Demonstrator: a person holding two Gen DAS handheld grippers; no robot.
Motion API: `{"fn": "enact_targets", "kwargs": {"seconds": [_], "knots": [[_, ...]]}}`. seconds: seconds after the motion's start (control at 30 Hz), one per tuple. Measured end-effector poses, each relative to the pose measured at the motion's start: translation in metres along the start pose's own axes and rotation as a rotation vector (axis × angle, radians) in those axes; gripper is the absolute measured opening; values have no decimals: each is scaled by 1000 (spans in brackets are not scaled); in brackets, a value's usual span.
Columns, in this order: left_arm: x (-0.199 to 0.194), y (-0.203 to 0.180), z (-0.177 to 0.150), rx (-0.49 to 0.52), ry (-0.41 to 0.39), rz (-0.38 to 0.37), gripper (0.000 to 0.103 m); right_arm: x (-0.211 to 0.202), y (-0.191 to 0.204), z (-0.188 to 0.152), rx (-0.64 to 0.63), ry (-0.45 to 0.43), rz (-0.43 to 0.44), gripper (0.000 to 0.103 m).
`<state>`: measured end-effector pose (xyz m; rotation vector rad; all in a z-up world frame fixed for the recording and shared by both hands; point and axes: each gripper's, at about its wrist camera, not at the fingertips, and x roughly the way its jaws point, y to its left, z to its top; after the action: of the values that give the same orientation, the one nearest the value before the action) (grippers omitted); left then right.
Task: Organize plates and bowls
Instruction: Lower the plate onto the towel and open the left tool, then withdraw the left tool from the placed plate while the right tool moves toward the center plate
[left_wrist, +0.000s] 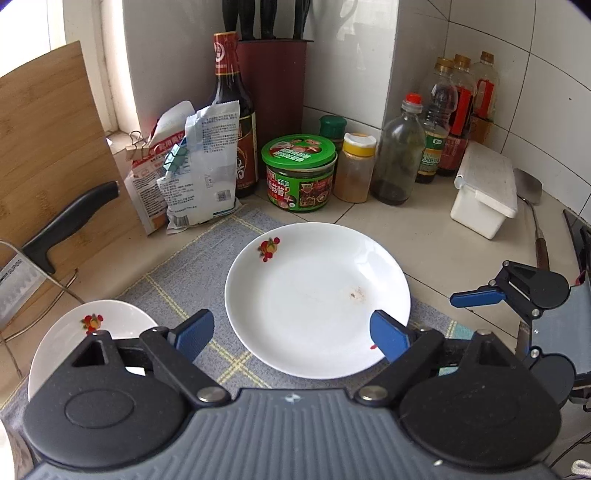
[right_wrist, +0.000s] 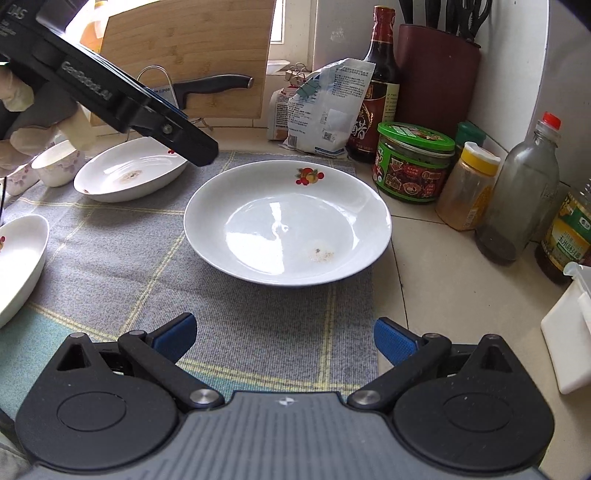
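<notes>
- Plates, white and round, of glazed ceramic with a small fruit print on the rim: three show in the right wrist view. One deep plate (right_wrist: 287, 221) lies in the middle of the grey checked cloth (right_wrist: 236, 332), a second plate (right_wrist: 129, 173) lies further left on it, and a third plate (right_wrist: 18, 262) is cut by the left edge.
- Two small white bowls with a pale flower print (right_wrist: 59, 166) stand at the far left, beside the second plate.
- Left gripper (left_wrist: 291, 338) hangs above the near rim of the middle plate (left_wrist: 317, 299); its blue pads are spread wide and touch nothing.
- Right gripper (right_wrist: 284, 341) is also spread, with only cloth between its pads.
- Black body of the left tool (right_wrist: 122, 99) carries the words "GenRobot.AI" and "DAS".
- Cleaver with black handle (left_wrist: 22, 284) on the bench (left_wrist: 424, 236) shows "SUPOR" on its blade.
- Jar with green lid (left_wrist: 300, 173), dark sauce bottle with red label (left_wrist: 236, 122) and two clipped paper bags (left_wrist: 199, 166) bear Chinese print that I cannot read.
</notes>
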<state>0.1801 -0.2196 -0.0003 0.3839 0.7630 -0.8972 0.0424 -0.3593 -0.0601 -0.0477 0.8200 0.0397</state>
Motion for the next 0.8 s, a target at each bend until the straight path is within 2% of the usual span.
{"fn": "enact_targets", "kwargs": {"seconds": [0.4, 0.57, 0.8], "knots": [[-47, -54, -60, -113, -67, 59, 91, -30, 14, -20, -35, -30, 46, 103], [-62, -75, -90, -141, -68, 103, 91, -41, 24, -33, -55, -20, 77, 103], [-89, -99, -127, -174, -80, 207, 91, -57, 34, -49, -88, -11, 116, 103]]}}
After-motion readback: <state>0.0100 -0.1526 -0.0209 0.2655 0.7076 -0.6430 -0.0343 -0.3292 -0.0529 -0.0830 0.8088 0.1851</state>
